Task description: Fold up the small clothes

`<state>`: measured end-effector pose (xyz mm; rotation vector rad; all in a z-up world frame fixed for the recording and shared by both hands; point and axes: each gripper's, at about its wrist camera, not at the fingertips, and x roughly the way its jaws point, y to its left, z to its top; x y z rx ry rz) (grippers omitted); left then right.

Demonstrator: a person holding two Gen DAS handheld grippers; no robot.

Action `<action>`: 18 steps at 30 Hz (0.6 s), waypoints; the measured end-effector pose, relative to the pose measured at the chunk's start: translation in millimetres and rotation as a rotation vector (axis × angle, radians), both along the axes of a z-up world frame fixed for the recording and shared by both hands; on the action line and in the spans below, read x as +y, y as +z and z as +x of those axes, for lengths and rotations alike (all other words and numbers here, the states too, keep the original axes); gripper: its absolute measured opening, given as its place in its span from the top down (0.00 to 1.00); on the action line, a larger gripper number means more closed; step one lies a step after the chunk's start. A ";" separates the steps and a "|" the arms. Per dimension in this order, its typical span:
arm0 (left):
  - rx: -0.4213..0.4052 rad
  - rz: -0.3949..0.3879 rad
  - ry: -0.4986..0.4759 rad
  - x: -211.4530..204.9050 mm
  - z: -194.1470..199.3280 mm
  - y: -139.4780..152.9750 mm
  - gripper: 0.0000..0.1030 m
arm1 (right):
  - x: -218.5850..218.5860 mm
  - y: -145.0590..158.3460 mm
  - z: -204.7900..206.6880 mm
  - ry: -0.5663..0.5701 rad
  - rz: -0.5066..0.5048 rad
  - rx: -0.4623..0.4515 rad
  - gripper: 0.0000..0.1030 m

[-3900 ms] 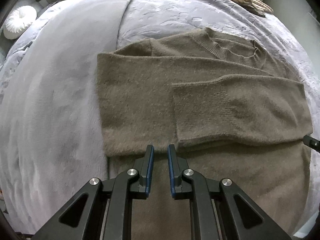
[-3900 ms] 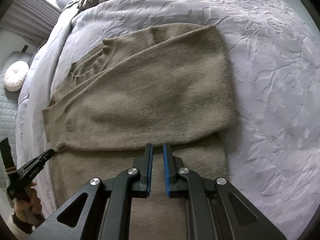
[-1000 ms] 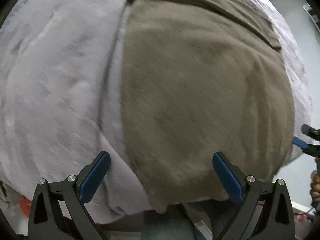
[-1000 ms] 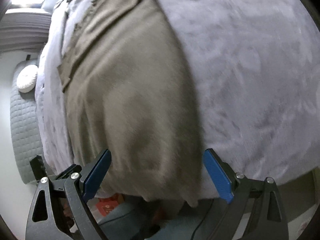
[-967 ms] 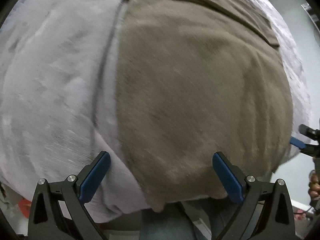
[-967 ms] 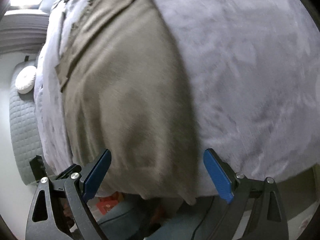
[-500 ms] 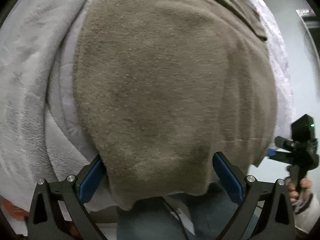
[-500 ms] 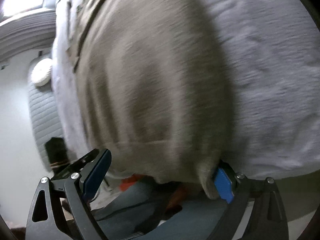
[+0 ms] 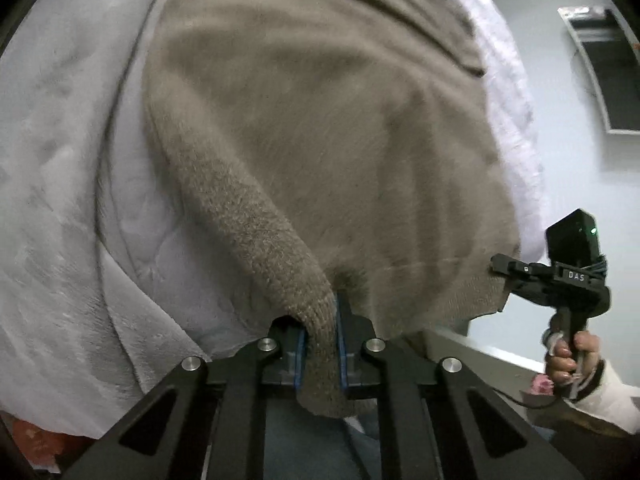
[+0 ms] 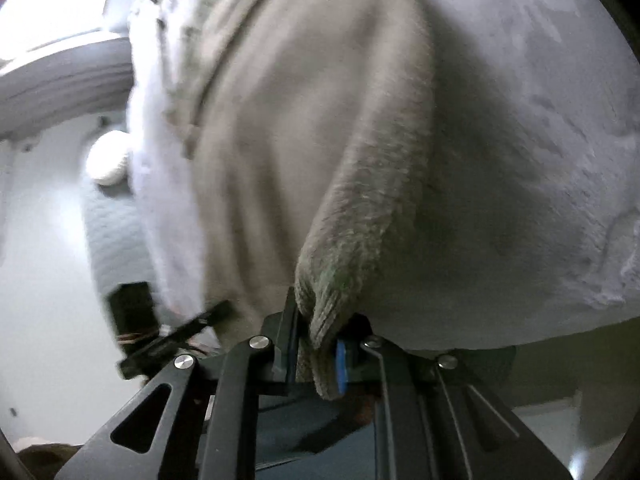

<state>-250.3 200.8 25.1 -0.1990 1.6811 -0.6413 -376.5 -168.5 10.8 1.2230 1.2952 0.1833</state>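
A bed covered with a pale lavender-grey blanket [image 9: 60,168] fills the left and upper part of the left wrist frame and the right side of the right wrist frame [image 10: 540,120]. A brown knit sweater [image 9: 320,128] lies directly on it, spread through the frame centre, its lower hem drooping past the bed's near edge at the bottom [image 10: 288,140].

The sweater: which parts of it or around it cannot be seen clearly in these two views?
- Left wrist view: the sweater collar is cut off by the top edge.
- Right wrist view: sweater is motion-blurred; the left gripper is only a dark smear.
- Both views: the pinched hem hides the fingers' inner faces.
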 end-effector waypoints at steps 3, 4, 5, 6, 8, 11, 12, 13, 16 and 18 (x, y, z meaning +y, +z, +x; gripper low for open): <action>-0.025 -0.053 0.029 9.9 16.2 22.0 0.87 | -7.7 16.2 14.5 -0.070 0.047 -0.069 0.85; -0.040 -0.071 0.041 12.9 25.5 31.6 0.87 | -11.0 23.4 23.0 -0.102 0.063 -0.098 0.85; -0.055 -0.080 0.045 15.2 33.2 39.0 0.87 | -12.8 27.5 28.0 -0.119 0.070 -0.114 0.85; -0.071 -0.088 0.047 18.4 41.4 46.9 0.87 | -15.3 32.5 34.2 -0.143 0.079 -0.136 0.86; -0.109 -0.114 0.052 21.7 64.8 64.8 0.87 | -20.4 47.5 54.0 -0.194 0.092 -0.187 0.86; -0.151 -0.147 0.057 18.4 100.1 83.6 0.87 | -26.5 69.1 80.2 -0.249 0.098 -0.249 0.86; -0.163 -0.157 0.060 15.0 109.9 88.2 0.87 | -28.3 75.8 89.7 -0.267 0.098 -0.268 0.86; -0.179 -0.176 0.059 17.1 126.5 95.3 0.87 | -29.0 84.0 102.2 -0.285 0.094 -0.285 0.86; -0.205 -0.213 0.064 14.2 162.1 106.5 0.87 | -39.0 103.7 136.6 -0.321 0.074 -0.338 0.86; -0.236 -0.230 0.059 7.7 191.8 113.2 0.87 | -48.3 112.7 151.5 -0.330 0.072 -0.360 0.86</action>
